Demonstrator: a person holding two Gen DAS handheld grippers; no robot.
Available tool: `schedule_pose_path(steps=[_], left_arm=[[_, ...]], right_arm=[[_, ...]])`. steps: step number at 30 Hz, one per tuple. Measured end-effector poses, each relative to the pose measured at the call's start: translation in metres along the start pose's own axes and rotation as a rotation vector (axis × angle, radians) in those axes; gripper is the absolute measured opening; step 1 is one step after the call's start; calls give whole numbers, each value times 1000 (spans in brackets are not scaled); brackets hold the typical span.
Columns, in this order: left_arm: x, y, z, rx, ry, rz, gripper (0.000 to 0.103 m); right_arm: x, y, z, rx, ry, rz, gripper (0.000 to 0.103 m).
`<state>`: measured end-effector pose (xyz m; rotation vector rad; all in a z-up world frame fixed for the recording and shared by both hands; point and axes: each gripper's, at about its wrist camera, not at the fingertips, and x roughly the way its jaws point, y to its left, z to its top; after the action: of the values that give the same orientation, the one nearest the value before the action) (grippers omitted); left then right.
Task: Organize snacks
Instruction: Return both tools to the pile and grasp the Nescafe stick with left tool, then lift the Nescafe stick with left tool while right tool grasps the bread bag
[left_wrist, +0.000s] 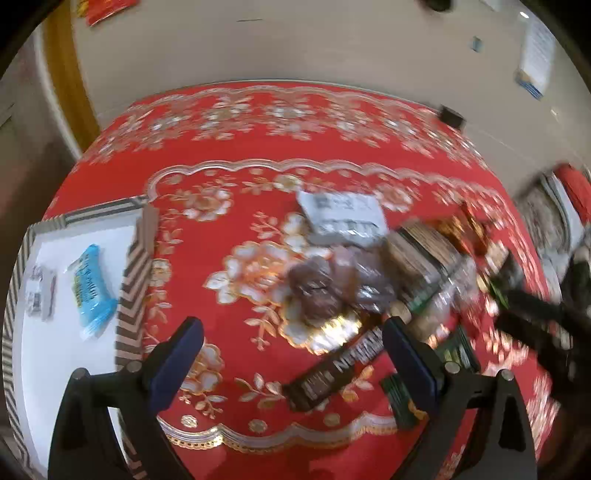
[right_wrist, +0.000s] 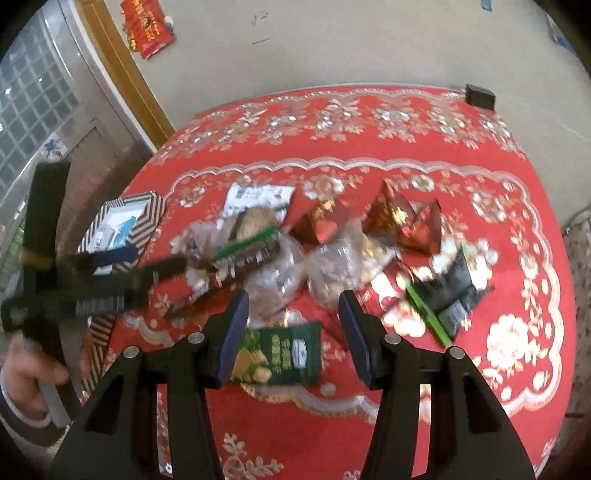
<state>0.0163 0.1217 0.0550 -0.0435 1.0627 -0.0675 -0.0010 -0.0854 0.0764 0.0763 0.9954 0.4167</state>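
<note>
Two snacks, as far as the left wrist view shows, already lie in the striped box (left_wrist: 129, 273) to the left of the left tool (left_wrist: 291, 343): a blue packet (left_wrist: 90, 288) and a small pale one (left_wrist: 38, 291). Most of the work looks undone. The heap of snacks (right_wrist: 295, 251) is spread over the red desk (right_wrist: 461, 424) just ahead of both tools.

The left tool is released, its jaws wide apart and holding nothing; a dark bar (left_wrist: 332, 369) lies between and just beyond its tips. The right tool (right_wrist: 291, 328) is likewise spread and empty, hovering over a green packet (right_wrist: 284, 354) that sits between its jaws. Red foil packets (right_wrist: 402, 218) lie farther ahead, and a black and green packet (right_wrist: 443, 295) to its right.

My guess is that about a dozen pieces remain, though blur hides the count.
</note>
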Motion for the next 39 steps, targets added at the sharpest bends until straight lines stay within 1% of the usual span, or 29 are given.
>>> schedule_pose_path(steps=[4, 6, 8, 11, 13, 15, 17, 18, 19, 20, 22, 24, 26, 27, 29, 30, 31, 34, 39], left_arm=[[3, -12, -7, 92, 1, -60, 99], [4, -15, -8, 116, -4, -93, 99], [7, -18, -6, 139, -7, -112, 98], [13, -22, -4, 160, 6, -146, 98], [16, -24, -4, 169, 17, -184, 95], [18, -28, -4, 191, 23, -211, 89], [26, -33, -6, 215, 45, -206, 82], [30, -35, -6, 222, 61, -213, 77], [34, -35, -6, 222, 77, -224, 67], [33, -36, -5, 226, 63, -216, 64], [35, -37, -2, 235, 76, -230, 57], [34, -38, 1, 237, 80, -244, 53], [33, -39, 2, 244, 81, -252, 35], [33, -40, 2, 248, 86, -256, 35], [32, -39, 1, 254, 95, -277, 26], [32, -38, -1, 261, 101, -284, 24], [30, -38, -3, 268, 102, -281, 20], [24, -33, -7, 271, 90, -275, 12], [15, -24, -14, 252, 87, -269, 11]], right_arm=[[2, 1, 12, -19, -13, -8, 51], [4, 0, 15, -10, -9, -4, 51], [5, -2, 15, -6, -4, -2, 51], [8, -2, 14, 0, 3, -3, 51], [9, -1, 13, -1, 5, -6, 51], [9, -1, 12, 1, 5, -7, 51], [9, -2, 11, 7, 6, -8, 51], [9, -3, 10, 13, 5, -9, 51], [9, -4, 10, 17, 5, -9, 51], [9, -5, 9, 22, 4, -9, 51], [8, -6, 8, 27, 2, -10, 51], [8, -7, 6, 30, 4, -14, 51], [8, -8, 5, 36, 5, -13, 51], [9, -9, 5, 38, 5, -12, 51], [8, -9, 5, 39, 5, -5, 51], [8, -8, 4, 38, 4, -3, 51], [7, -7, 5, 35, 2, 0, 51], [7, -4, 6, 26, -4, 9, 51], [13, 6, 13, 0, -4, 23, 51]])
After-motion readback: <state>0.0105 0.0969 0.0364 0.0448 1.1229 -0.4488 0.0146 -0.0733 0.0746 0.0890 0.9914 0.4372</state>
